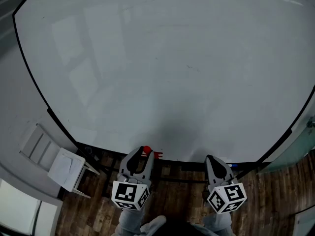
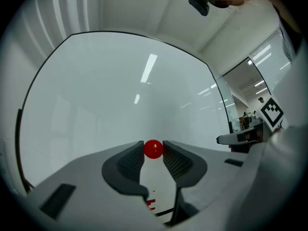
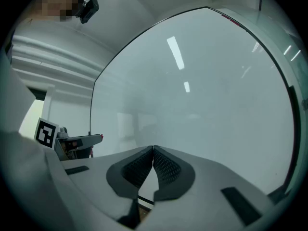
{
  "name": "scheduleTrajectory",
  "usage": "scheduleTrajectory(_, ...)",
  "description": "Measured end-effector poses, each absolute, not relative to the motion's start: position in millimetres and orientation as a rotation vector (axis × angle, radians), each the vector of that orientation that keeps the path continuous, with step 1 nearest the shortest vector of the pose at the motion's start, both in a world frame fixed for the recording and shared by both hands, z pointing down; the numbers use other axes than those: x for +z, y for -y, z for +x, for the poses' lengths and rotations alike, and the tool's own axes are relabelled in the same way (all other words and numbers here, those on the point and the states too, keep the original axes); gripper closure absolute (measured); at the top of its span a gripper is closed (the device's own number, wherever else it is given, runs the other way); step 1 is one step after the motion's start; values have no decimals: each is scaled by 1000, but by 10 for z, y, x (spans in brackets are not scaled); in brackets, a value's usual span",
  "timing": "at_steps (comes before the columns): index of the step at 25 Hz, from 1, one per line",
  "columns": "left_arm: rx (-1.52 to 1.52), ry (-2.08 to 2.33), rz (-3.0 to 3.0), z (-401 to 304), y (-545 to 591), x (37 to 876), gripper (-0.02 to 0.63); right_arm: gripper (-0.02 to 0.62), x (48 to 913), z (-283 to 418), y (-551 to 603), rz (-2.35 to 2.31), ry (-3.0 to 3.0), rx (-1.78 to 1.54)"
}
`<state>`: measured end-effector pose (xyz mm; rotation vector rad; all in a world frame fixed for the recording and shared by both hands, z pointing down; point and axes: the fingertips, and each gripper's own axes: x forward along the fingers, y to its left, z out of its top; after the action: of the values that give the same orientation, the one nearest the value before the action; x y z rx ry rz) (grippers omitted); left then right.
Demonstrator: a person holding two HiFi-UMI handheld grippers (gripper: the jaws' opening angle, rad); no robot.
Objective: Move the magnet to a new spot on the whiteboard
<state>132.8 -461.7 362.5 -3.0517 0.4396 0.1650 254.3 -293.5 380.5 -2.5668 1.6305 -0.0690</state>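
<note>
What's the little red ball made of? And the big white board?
Magnet: probably shiny plastic over the magnet inside; it looks smooth and red, with a small bright glint. Whiteboard: a hard, glossy white surface, maybe glass or painted steel; light reflections show sharply in it.

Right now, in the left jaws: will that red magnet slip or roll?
Red magnet looks round and glossy, held only at the pad tips, so it may squirt out. Small, probably light. Freed, it would likely roll.
</note>
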Motion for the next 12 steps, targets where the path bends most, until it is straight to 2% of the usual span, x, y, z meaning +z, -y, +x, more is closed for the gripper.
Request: scheduleTrajectory(12,236,-449,-2998,1508,4610,3315,480,569,3790,2628,2817,-2576,-1613,-68)
